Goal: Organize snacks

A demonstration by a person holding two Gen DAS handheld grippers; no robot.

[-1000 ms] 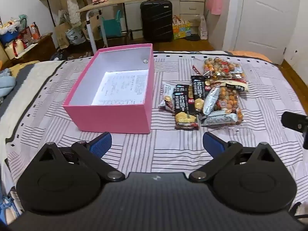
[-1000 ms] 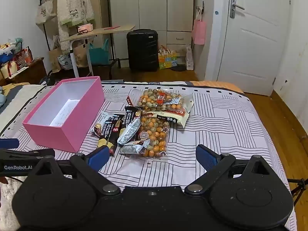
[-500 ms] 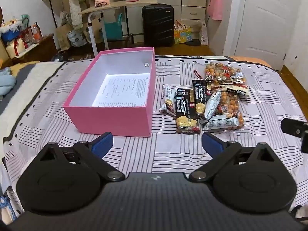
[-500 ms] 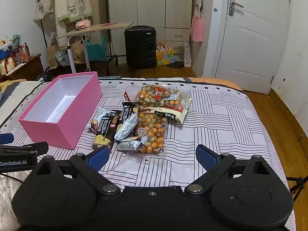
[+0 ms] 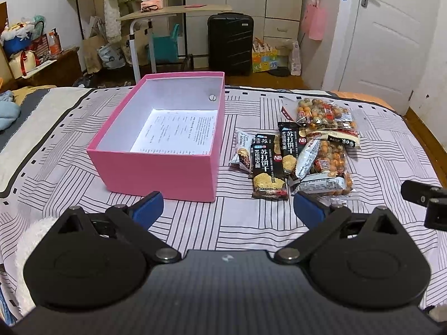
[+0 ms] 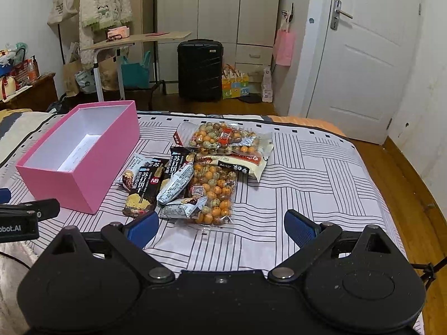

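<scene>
An open pink box [image 5: 156, 171] [image 6: 81, 184] stands on the striped bedspread, holding only a printed sheet [image 5: 178, 132]. To its right lies a pile of snacks: black cracker packs [image 5: 266, 167] [image 6: 142, 189], small silver-blue packets [image 5: 307, 156] [image 6: 176, 184] and clear bags of orange and speckled nuts [image 5: 332, 162] [image 6: 215, 189]. My left gripper [image 5: 227, 208] is open and empty, near the box's front right corner. My right gripper [image 6: 220, 227] is open and empty, just short of the pile's near edge.
The bedspread [image 6: 321, 173] stretches right of the pile to the bed edge. Beyond the bed are a black suitcase [image 6: 199, 69], a folding table [image 6: 134, 39], a wardrobe and a white door [image 6: 371, 55]. The other gripper shows at each view's side [image 5: 424, 198] [image 6: 19, 217].
Both views have shifted slightly: the box and snacks sit a little lower in both views. Both grippers stay open and nothing on the bed has moved.
</scene>
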